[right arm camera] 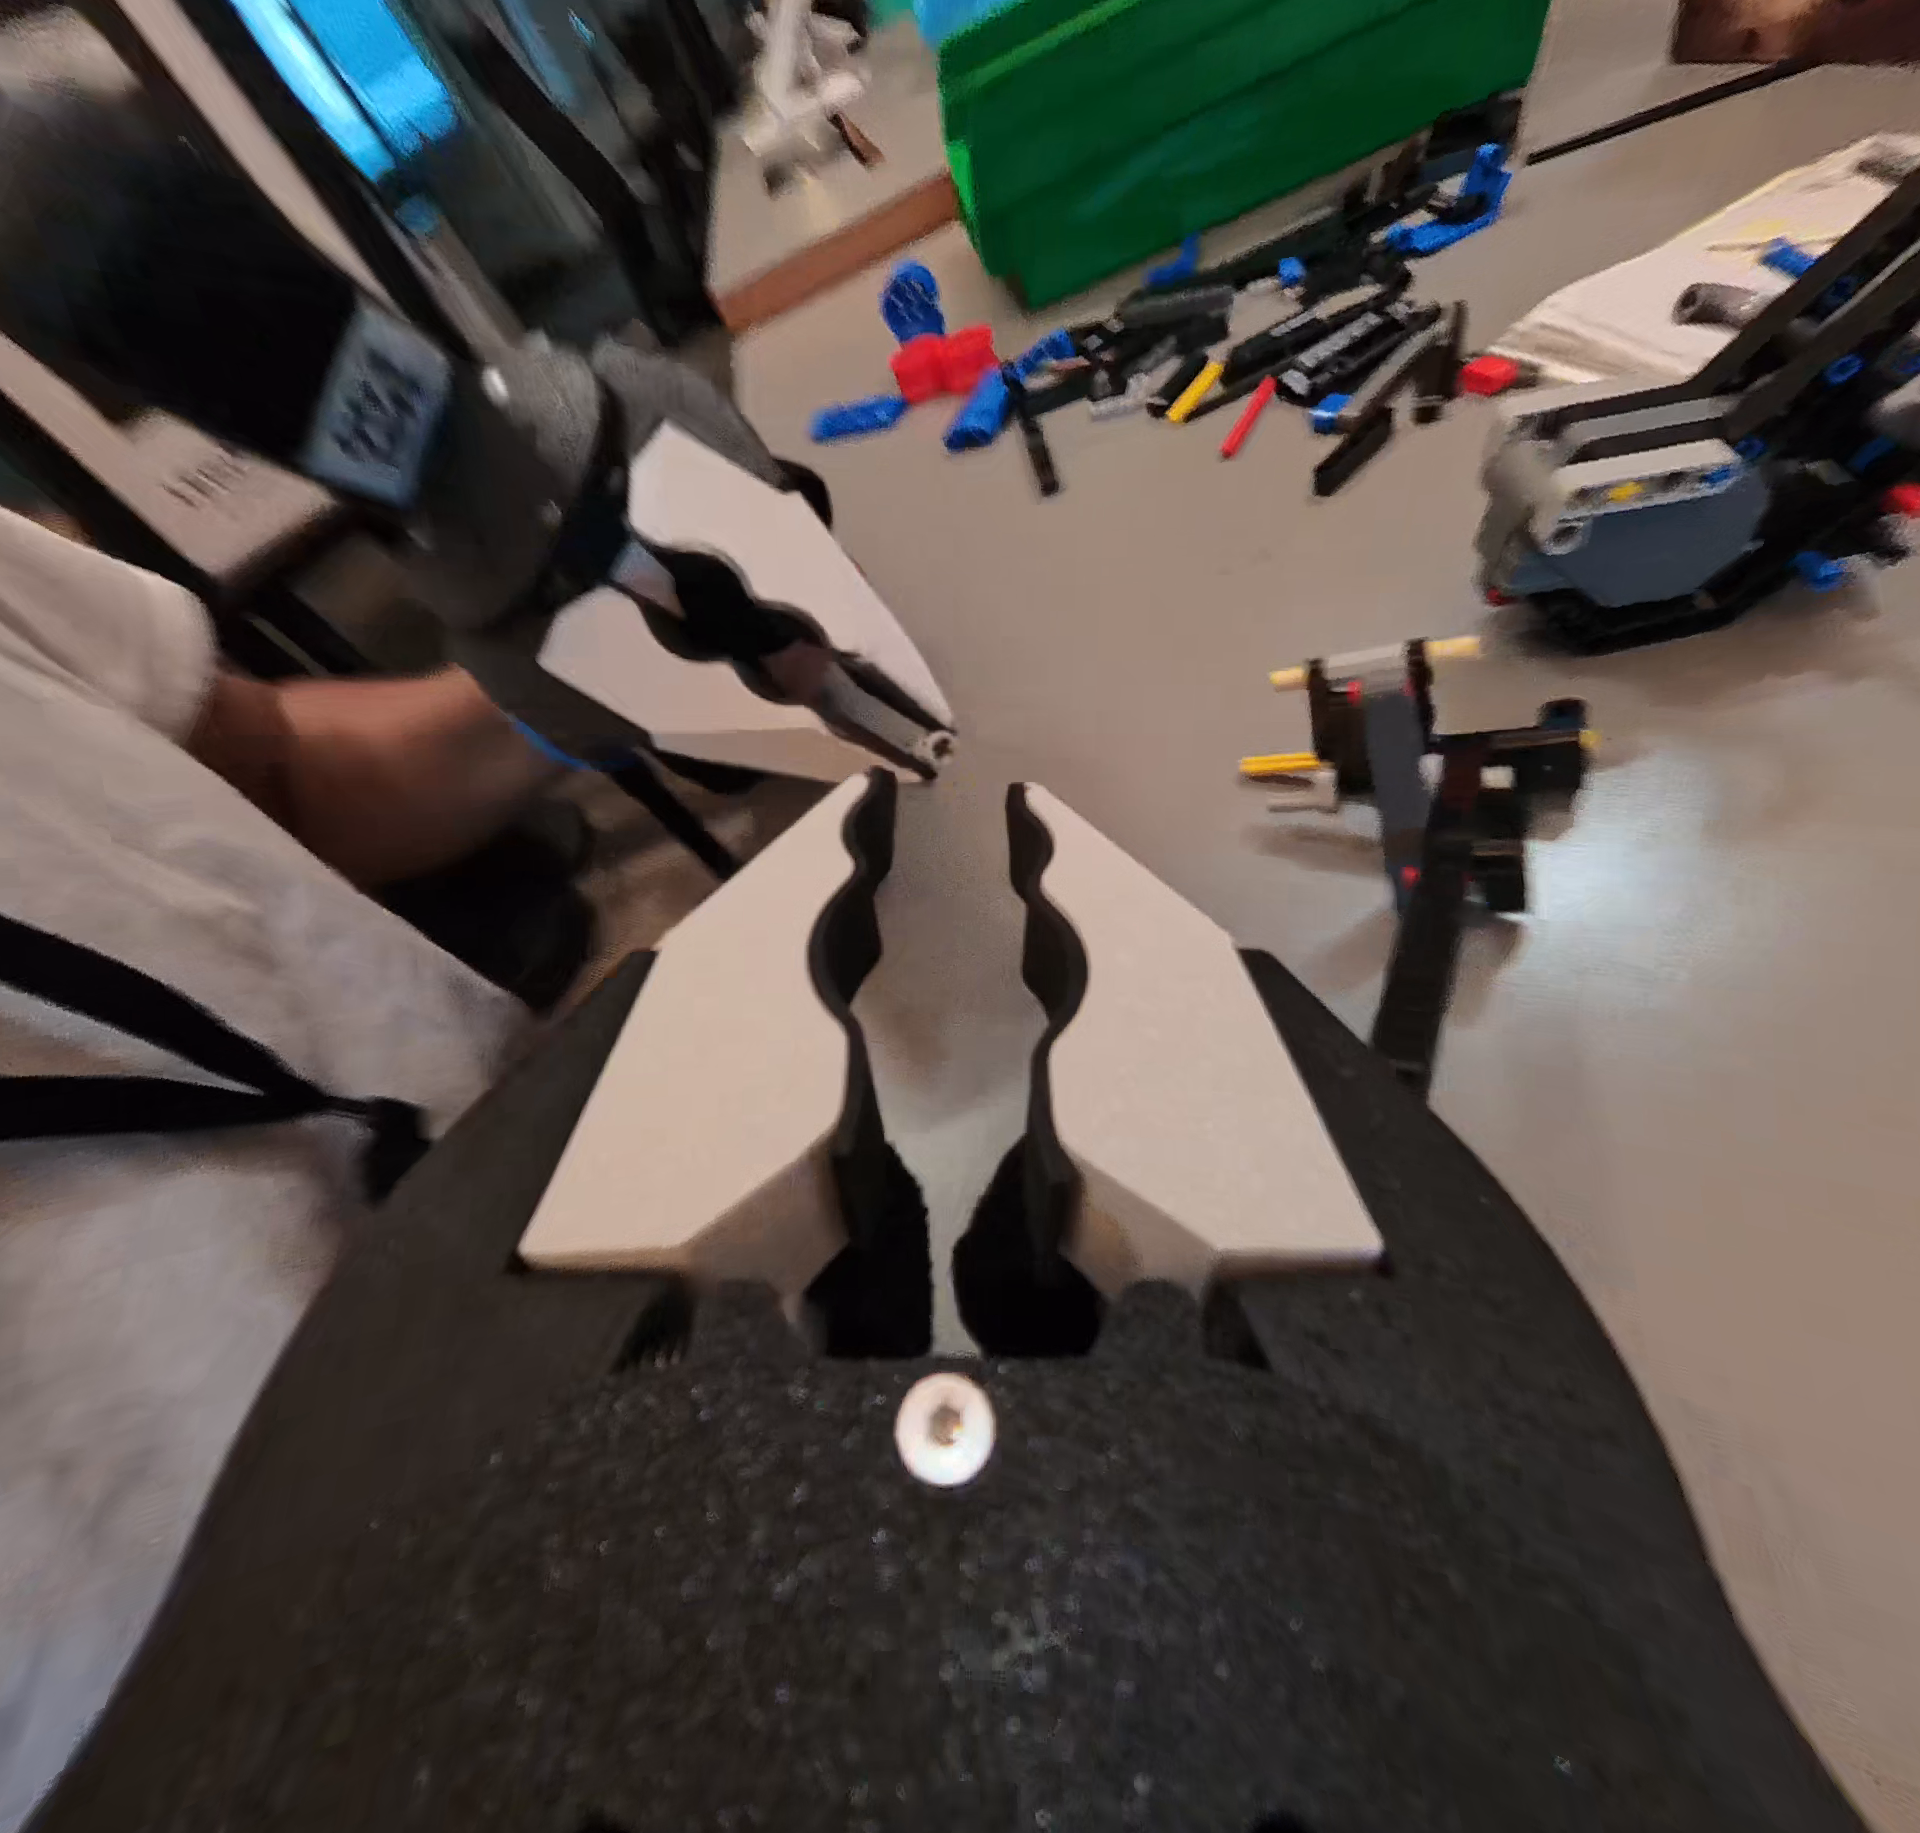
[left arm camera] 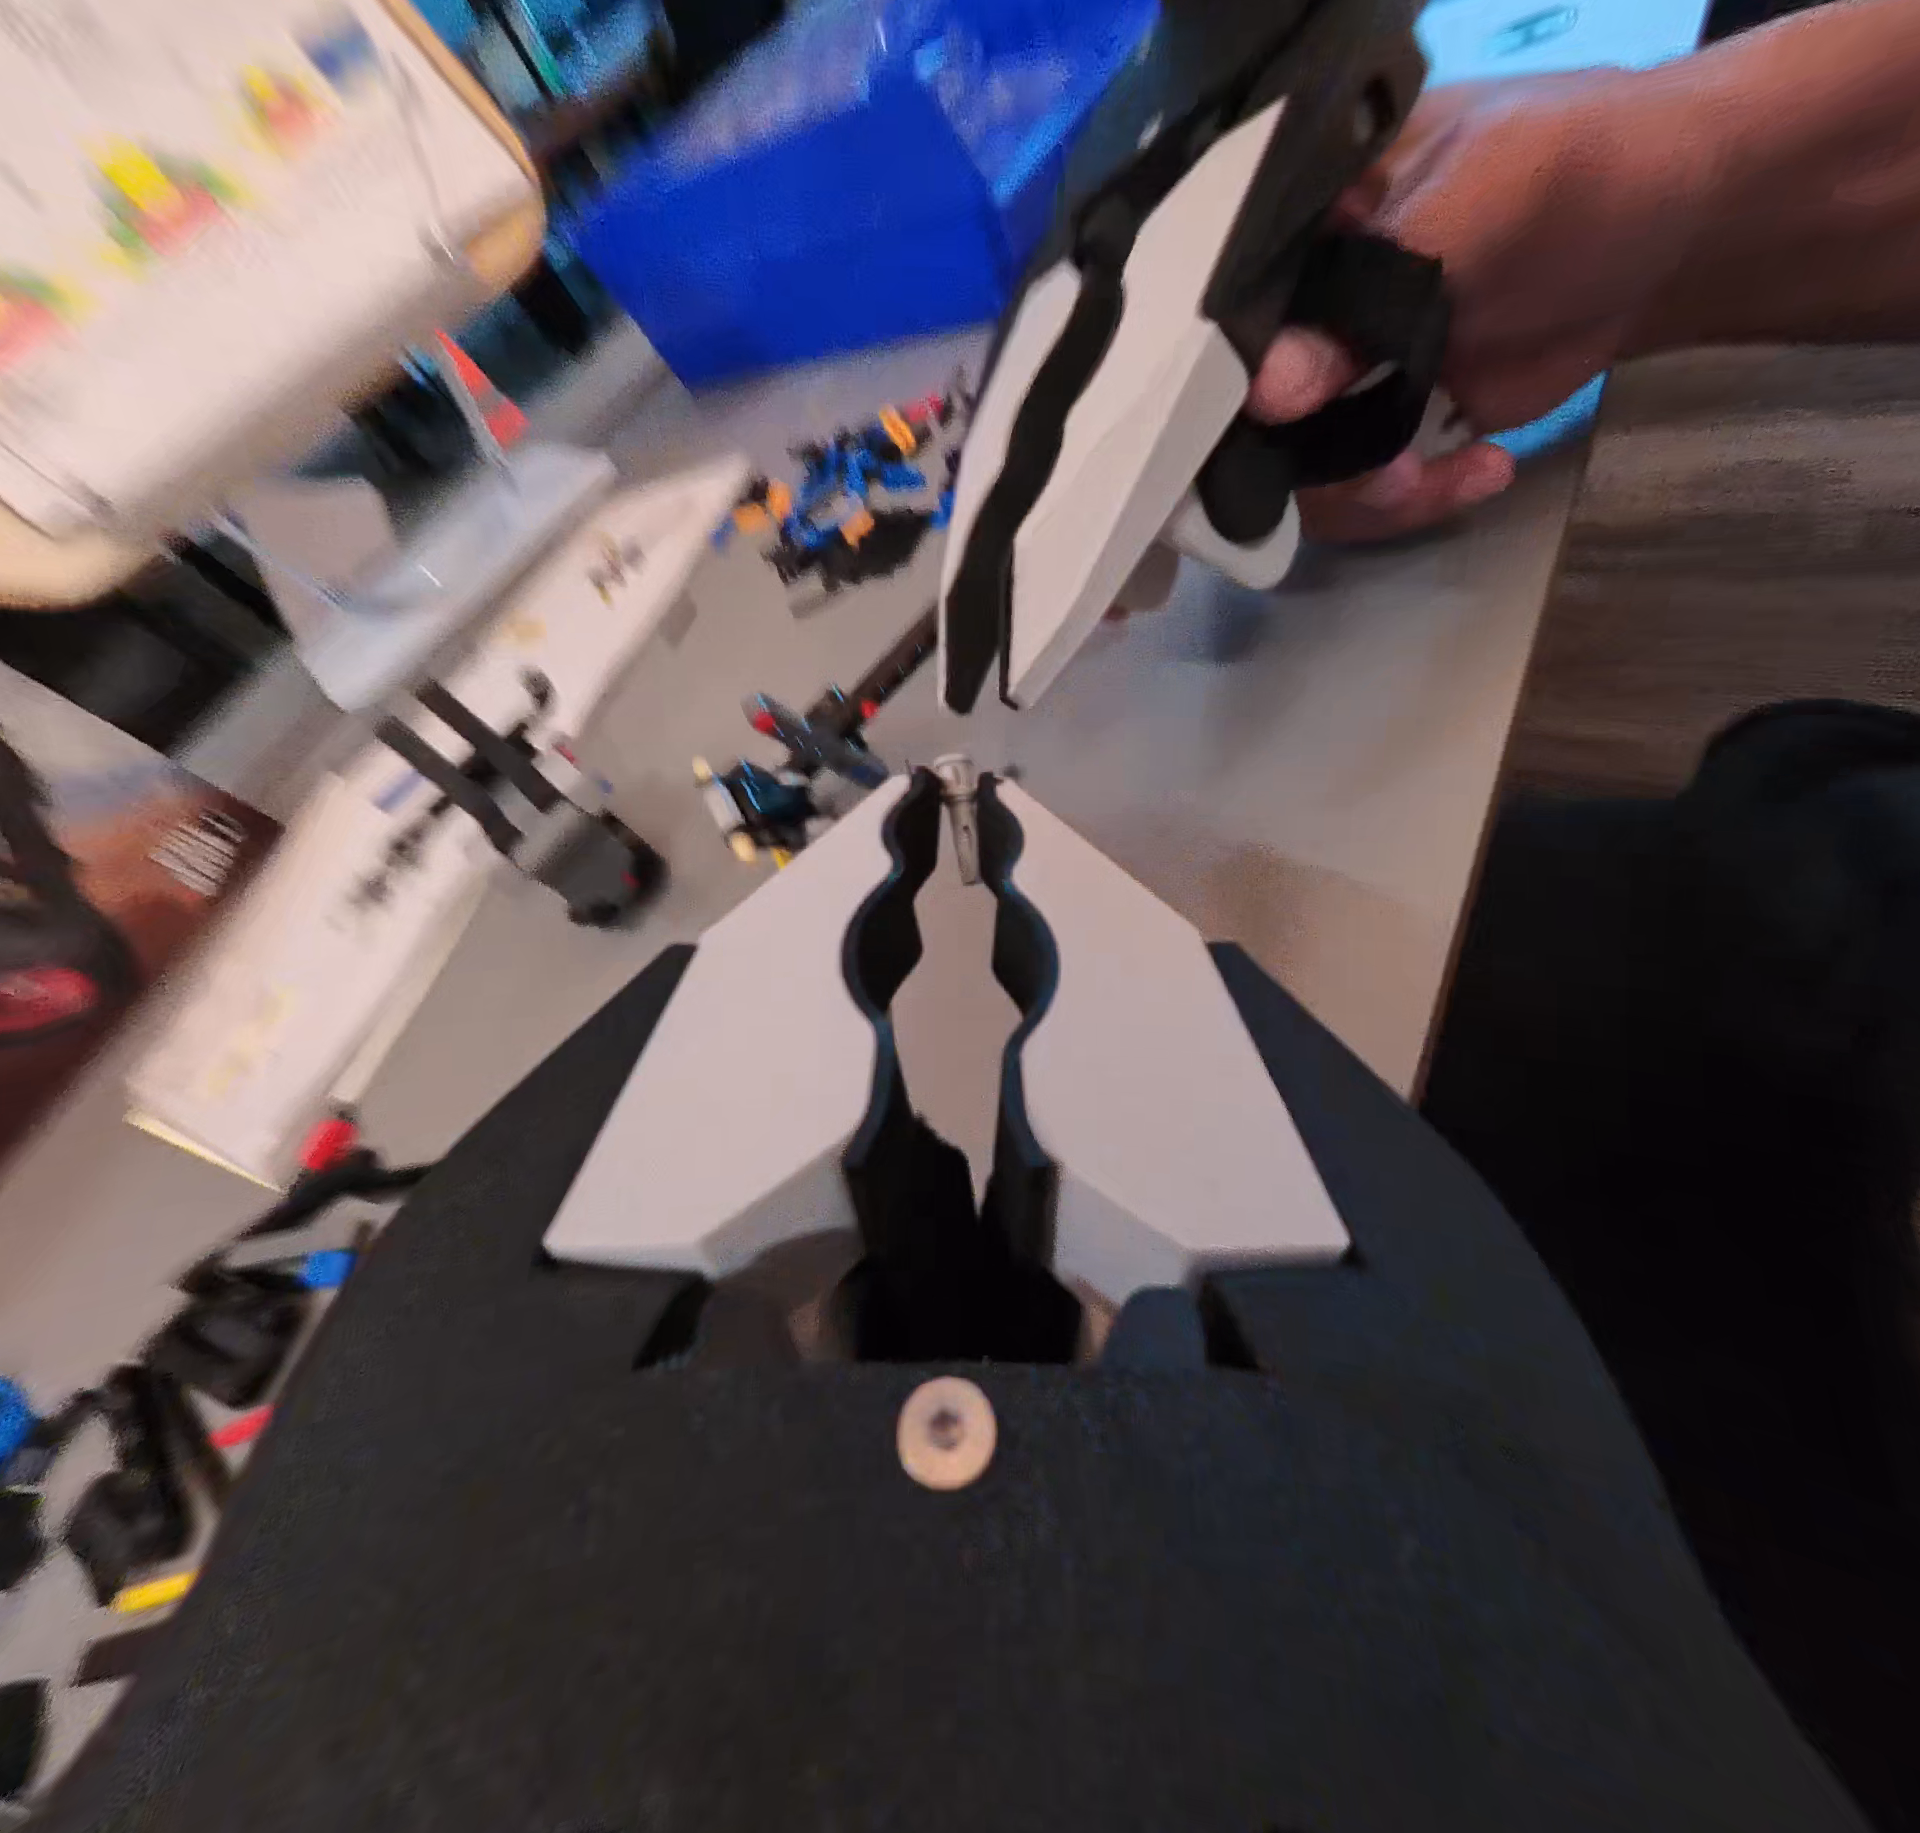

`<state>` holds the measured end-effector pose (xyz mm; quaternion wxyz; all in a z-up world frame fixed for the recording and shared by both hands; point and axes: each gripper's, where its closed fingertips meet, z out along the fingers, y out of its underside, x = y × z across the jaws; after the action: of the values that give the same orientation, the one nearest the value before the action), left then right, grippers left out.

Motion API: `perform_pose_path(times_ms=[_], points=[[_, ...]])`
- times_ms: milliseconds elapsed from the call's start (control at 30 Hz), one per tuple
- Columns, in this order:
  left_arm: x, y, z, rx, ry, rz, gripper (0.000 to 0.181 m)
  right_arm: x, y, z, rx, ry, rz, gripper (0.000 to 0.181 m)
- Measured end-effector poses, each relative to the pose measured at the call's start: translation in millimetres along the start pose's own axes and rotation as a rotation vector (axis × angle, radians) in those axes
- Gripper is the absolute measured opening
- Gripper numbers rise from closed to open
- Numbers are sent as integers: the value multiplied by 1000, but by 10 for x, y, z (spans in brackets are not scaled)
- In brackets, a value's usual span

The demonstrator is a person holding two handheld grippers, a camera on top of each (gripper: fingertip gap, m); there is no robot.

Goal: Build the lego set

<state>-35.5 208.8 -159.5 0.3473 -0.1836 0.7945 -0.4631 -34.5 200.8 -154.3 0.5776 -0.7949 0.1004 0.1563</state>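
My left gripper [left arm camera: 956, 784] is shut on a small grey pin [left arm camera: 961, 822], which is pinched at its fingertips and held above the table. It also shows in the right wrist view [right arm camera: 933, 744], with the pin [right arm camera: 909, 729] pointing at my right gripper. My right gripper [right arm camera: 948, 791] is open and empty, its tips just in front of the pin. In the left wrist view it [left arm camera: 982, 697] hangs tip-down just above the pin. A small black lego subassembly [right arm camera: 1434, 775] with tan and yellow axles lies on the table, also seen in the left wrist view [left arm camera: 774, 801].
A larger grey and blue lego build [right arm camera: 1662, 516] stands at the right. A pile of loose black, blue and red pieces [right arm camera: 1247, 370] lies before a green box [right arm camera: 1195, 90]. A blue box [left arm camera: 852, 204], an instruction booklet [left arm camera: 343, 900] and more loose pieces [left arm camera: 156, 1420] are in view. The grippers are tip to tip, or close to it.
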Motion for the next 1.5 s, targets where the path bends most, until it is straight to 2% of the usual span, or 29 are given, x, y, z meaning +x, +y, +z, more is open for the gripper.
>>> perform_pose_path(times_ms=[100,267,400,533,667,833,1033,1233,1400,1500], points=[[-19,-79,-41,47,-68,108,5,-129,-83,-13,50,-127,124,20],[39,-111,-29,74,-77,173,5,-154,-42,54,34,-159,158,18],[61,-166,-56,97,-82,201,5,-181,-46,60,48,-178,155,6],[70,-272,-121,158,-110,227,5,-276,-114,20,87,-279,219,5],[84,-426,-213,270,-101,166,5,-399,-232,-36,154,-457,380,5],[82,-503,-268,310,-56,104,7,-505,-307,-55,184,-581,462,4],[48,-467,-275,291,-96,120,5,-459,-314,-29,199,-544,448,4],[6,-381,-247,201,-126,142,3,-384,-297,9,203,-477,433,5],[12,-415,-281,215,-135,146,2,-424,-318,5,216,-506,436,5],[46,-470,-312,270,-89,98,3,-482,-331,-25,212,-584,488,4]])
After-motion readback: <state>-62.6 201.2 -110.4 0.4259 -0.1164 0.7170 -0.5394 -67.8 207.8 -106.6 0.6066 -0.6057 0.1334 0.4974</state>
